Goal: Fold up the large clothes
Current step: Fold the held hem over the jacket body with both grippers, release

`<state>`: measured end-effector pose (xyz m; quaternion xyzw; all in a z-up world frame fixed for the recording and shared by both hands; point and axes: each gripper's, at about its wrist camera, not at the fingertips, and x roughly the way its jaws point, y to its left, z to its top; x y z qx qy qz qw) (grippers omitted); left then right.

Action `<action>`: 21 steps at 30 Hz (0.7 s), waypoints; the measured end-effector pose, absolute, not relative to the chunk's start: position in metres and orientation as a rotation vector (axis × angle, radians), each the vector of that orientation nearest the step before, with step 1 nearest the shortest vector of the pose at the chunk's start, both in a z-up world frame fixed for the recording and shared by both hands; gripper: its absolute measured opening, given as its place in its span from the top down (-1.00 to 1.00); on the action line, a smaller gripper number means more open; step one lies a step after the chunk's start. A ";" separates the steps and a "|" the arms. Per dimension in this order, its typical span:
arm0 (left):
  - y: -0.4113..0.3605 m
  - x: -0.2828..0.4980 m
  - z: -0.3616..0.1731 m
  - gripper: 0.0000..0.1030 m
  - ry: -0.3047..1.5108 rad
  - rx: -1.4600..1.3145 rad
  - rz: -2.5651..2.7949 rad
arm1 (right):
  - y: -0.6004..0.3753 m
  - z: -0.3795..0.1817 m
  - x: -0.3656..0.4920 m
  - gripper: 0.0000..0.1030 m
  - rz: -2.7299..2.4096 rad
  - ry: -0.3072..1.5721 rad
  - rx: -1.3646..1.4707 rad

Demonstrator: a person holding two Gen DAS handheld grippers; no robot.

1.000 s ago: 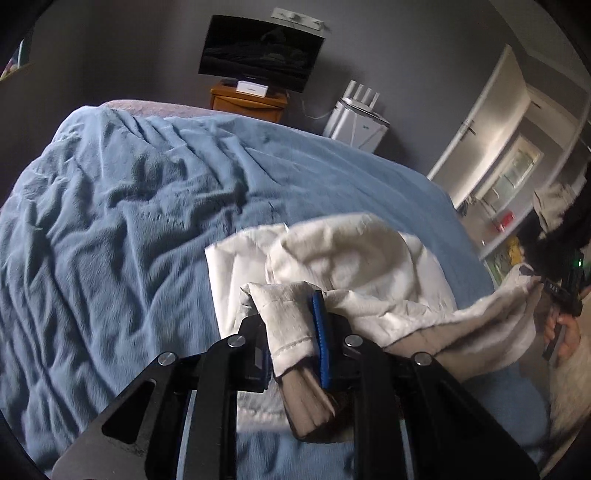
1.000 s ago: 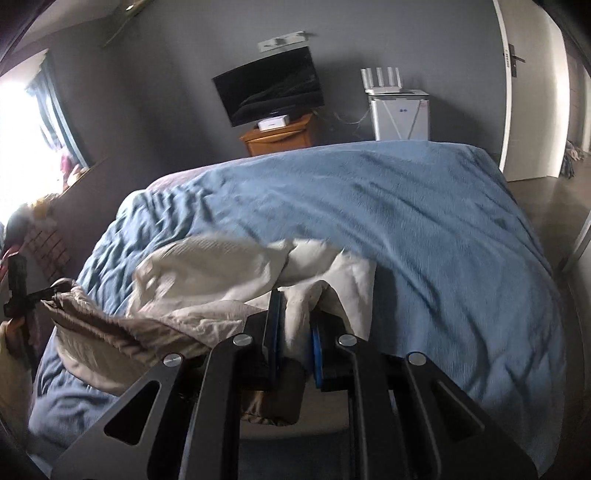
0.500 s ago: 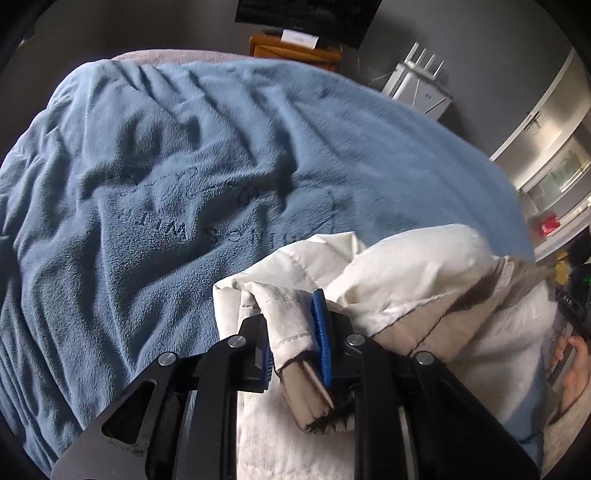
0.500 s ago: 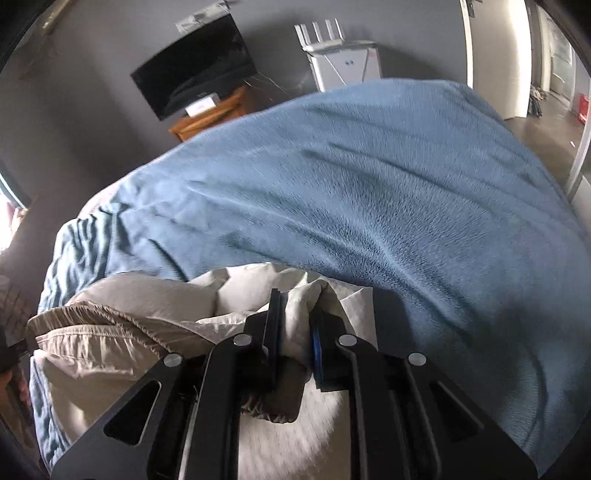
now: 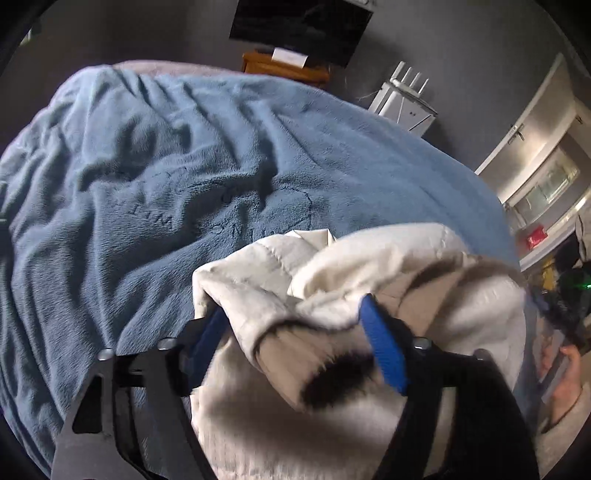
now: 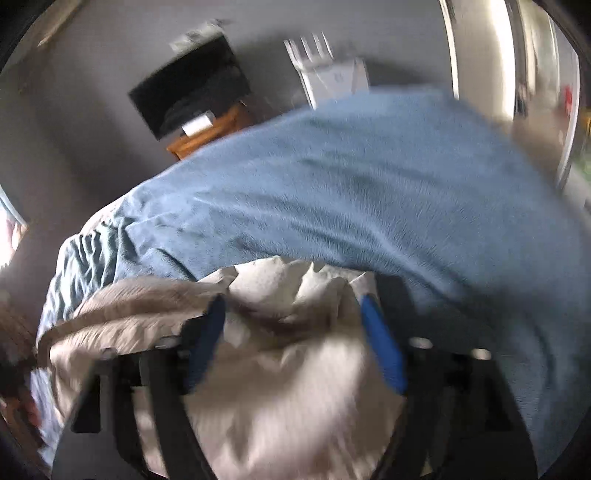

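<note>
The left hand-held gripper (image 5: 295,332) is seen released, its blue pads spread wide, with the cream garment (image 5: 369,266) lying bunched between and under them on the near right part of the bed's blue blanket (image 5: 147,184). The right hand-held gripper (image 6: 291,332) is likewise spread wide over the same garment (image 6: 280,387), though that view is blurred. A television (image 5: 299,26) is seen by the far wall.
</note>
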<state>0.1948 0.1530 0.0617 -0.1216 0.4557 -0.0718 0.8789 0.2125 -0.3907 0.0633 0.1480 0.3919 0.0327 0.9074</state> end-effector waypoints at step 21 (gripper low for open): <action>0.031 0.022 0.016 -0.87 0.797 0.129 -0.187 | -0.286 0.002 0.035 -0.78 0.256 0.785 -0.110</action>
